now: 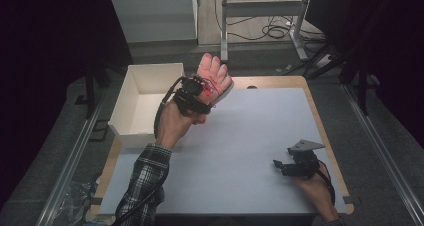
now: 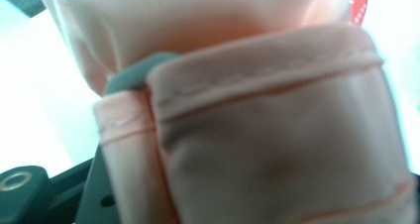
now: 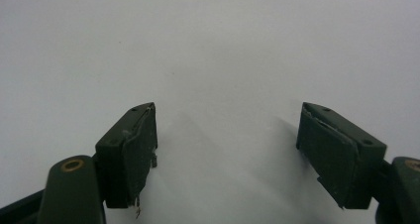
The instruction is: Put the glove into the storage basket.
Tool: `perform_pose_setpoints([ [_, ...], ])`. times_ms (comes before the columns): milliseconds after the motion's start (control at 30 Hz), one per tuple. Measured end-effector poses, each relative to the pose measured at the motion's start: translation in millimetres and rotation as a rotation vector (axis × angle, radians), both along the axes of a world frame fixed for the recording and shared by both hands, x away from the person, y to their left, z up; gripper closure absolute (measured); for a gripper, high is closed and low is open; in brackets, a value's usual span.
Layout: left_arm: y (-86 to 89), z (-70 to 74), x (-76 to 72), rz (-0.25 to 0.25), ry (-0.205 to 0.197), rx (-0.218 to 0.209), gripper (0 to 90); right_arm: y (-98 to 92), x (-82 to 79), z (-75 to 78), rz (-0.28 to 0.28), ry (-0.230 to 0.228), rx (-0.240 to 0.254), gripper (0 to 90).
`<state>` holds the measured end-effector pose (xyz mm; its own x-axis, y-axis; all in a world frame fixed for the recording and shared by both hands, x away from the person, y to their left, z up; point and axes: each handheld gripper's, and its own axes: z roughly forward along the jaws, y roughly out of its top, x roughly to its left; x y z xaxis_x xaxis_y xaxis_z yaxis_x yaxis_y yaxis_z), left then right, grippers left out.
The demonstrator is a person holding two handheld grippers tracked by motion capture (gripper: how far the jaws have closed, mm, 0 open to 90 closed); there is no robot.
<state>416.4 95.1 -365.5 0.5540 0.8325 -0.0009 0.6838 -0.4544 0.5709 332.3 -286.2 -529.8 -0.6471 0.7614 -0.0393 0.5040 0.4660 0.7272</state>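
A: What fills the frame, largest first?
B: White table (image 1: pixel 240 151); open white box (image 1: pixel 145 98), upper left.

A: And the glove?
B: Pink glove (image 1: pixel 214 78), top centre, raised beside the box, pinched in the left gripper (image 1: pixel 197 93).

A: Any obstruction?
B: None between them. Right gripper (image 3: pixel 225 135), lower right, rests with jaws spread on bare table.

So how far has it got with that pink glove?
Done: the left claw is shut on the pink glove at its cuff and holds it off the white table. In hand: carrying it beside the white box. Probably left: placing it inside. The right claw rests open.
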Motion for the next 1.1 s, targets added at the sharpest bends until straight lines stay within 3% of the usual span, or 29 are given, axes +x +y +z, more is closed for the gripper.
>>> perform_pose_setpoints([
  [600, 58.3, 15.2, 14.6, 0.173, -0.011, -0.011, 46.0, 0.0, 0.0, -0.1, 0.000, 0.000, 0.001, 23.9],
  [1100, 101.3, 1.1, 20.0, 0.332, -0.007, -0.004, 44.8, -0.1, 0.1, -0.1, 0.000, -0.002, 0.001, 23.9],
])
